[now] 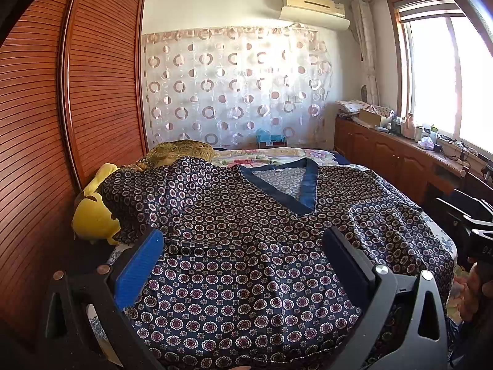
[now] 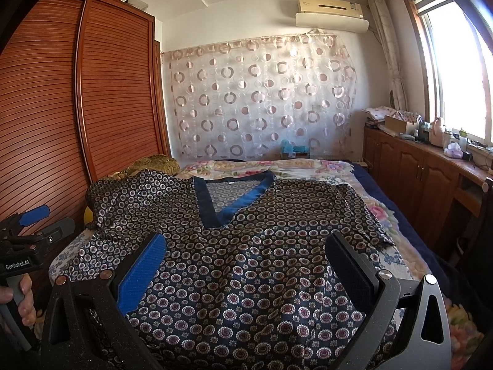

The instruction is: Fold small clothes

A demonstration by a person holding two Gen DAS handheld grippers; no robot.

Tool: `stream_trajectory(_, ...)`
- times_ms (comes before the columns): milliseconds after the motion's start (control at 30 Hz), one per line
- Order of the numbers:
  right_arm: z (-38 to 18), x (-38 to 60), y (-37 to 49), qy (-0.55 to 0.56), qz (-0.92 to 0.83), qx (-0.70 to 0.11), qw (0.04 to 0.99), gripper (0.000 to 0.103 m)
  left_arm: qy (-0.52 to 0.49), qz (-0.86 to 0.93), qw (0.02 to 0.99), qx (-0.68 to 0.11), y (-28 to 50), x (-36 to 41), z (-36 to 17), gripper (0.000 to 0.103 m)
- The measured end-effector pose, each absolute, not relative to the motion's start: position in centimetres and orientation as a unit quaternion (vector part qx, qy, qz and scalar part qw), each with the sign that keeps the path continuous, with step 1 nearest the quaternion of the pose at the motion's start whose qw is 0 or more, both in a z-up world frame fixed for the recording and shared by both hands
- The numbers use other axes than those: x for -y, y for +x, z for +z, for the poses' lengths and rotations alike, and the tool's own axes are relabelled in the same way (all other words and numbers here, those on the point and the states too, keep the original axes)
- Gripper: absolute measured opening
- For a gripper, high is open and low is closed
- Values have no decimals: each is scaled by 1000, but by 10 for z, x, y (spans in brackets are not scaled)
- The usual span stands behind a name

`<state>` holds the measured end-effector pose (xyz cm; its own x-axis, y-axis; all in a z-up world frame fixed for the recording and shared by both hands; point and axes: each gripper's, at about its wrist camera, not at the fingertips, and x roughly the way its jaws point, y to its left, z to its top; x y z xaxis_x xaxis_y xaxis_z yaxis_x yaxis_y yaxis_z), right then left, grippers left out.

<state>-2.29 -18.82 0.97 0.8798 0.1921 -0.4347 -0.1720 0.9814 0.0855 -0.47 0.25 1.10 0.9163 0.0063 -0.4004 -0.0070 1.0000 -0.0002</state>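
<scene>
A dark navy top (image 1: 246, 215) with a small round pattern and a blue V-neck trim (image 1: 295, 191) lies spread flat on the bed, neck away from me; it also shows in the right wrist view (image 2: 246, 246). Its left sleeve (image 1: 138, 197) drapes over a yellow pillow. My left gripper (image 1: 243, 246) is open, jaws wide apart over the lower part of the top, holding nothing. My right gripper (image 2: 246, 252) is open too, over the same lower part. The left gripper also appears at the left edge of the right wrist view (image 2: 30, 225).
A wooden slatted wardrobe (image 1: 61, 123) stands close along the bed's left side. A yellow pillow (image 1: 92, 212) and an olive cushion (image 1: 181, 151) lie at the left. A floral bedspread (image 2: 308, 166) covers the bed. Wooden cabinets (image 2: 416, 169) with clutter run along the right under the window.
</scene>
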Motion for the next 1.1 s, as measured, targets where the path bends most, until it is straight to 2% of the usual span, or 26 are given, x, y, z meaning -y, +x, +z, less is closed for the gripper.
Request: stream_trajectory(1100, 12, 186, -21, 21, 96, -227, 969, 103, 3, 4, 980, -200, -6, 2, 13, 103)
